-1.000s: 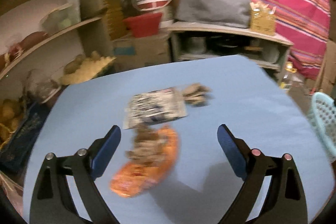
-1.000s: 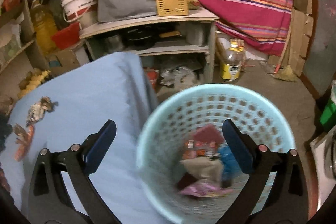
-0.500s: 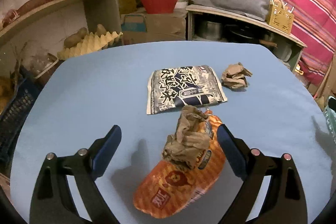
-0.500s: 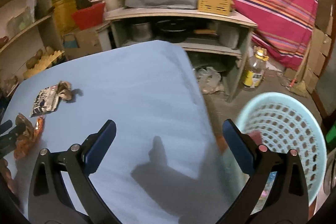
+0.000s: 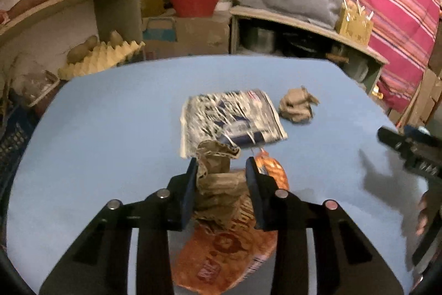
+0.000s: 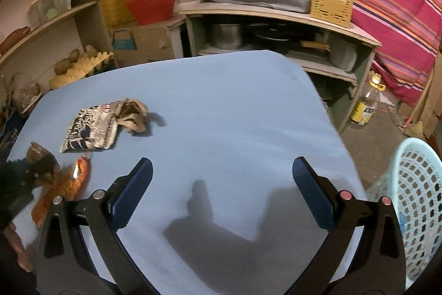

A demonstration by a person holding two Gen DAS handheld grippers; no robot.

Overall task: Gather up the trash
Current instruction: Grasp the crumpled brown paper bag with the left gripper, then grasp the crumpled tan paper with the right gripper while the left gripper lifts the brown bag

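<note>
Since a moment ago, left gripper (image 5: pixel 221 173) jaws are closing around the paper wad (image 5: pixel 216 184) on the orange bag (image 5: pixel 229 253); lifting comes next. Right gripper (image 6: pixel 221 190) is spread, empty.

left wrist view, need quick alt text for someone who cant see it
The left gripper is closing on a crumpled brown paper wad lying on an orange snack bag on a blue table.

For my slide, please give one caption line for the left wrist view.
Left tool closing around crumpled brown paper lying on an orange snack bag.
</note>
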